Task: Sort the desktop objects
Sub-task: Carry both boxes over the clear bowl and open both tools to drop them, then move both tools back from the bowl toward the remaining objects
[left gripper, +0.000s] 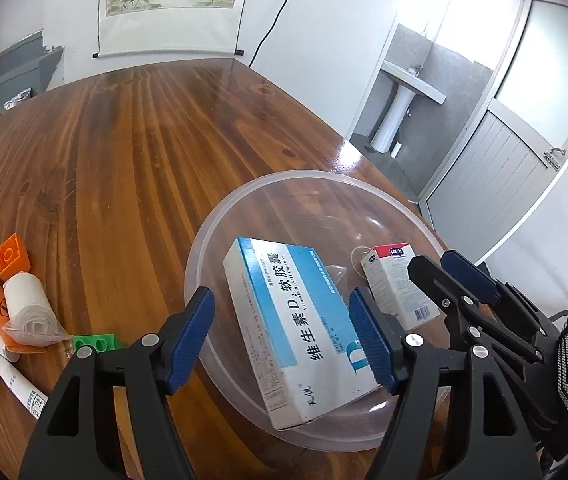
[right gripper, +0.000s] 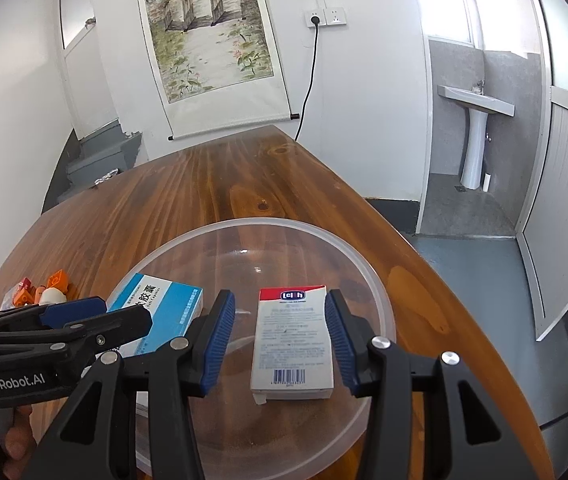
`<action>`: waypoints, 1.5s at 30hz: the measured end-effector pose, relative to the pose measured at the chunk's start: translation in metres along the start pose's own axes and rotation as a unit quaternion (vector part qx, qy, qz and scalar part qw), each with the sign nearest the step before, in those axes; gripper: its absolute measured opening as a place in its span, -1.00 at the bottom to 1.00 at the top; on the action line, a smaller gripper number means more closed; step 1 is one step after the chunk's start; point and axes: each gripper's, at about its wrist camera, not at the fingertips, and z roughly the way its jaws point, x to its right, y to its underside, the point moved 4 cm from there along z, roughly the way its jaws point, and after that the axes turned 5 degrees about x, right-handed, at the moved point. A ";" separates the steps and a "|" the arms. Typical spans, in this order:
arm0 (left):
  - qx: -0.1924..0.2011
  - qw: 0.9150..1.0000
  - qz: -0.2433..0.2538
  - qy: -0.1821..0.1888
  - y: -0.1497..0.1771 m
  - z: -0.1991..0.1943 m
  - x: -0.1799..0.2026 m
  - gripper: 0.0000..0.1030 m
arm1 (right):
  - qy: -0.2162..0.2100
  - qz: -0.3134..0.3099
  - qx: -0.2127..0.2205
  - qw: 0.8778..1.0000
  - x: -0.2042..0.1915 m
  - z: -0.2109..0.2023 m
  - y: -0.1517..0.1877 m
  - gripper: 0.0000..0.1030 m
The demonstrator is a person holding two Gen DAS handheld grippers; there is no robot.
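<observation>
Broadly, a glossy, strongly grained wooden table fills both views, its far edge set against a white wall where a scroll painting of lotus plants is hung beside a double wall socket with a black cable plugged in. At the right of each frame a grey-walled washroom with a white pedestal basin is seen through an open doorway.

A clear plastic bowl is placed near the table's right edge. Inside it a blue-and-white vitamin D box is leaned against the wall, and a red-topped white box is laid flat.

The left gripper is held released around the vitamin box, pads apart from it. The right gripper is likewise spread beside the red-topped box, gaps visible.

At the left frame edge, loose items are gathered: an orange brick, a gauze roll, a green brick.
</observation>
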 end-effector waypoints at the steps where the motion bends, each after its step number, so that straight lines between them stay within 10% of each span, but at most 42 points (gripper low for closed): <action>1: 0.001 1.000 0.001 0.000 0.000 -0.001 0.000 0.42 | -0.001 -0.001 0.000 1.000 0.000 0.000 0.000 0.00; 16: 0.038 0.998 0.024 -0.035 -0.006 -0.036 -0.019 0.42 | -0.008 -0.004 0.011 1.000 -0.003 -0.002 0.003 0.00; 45: 0.009 0.973 -0.088 -0.212 0.047 -0.090 -0.191 0.42 | -0.111 -0.092 0.004 0.990 -0.129 -0.011 0.011 0.25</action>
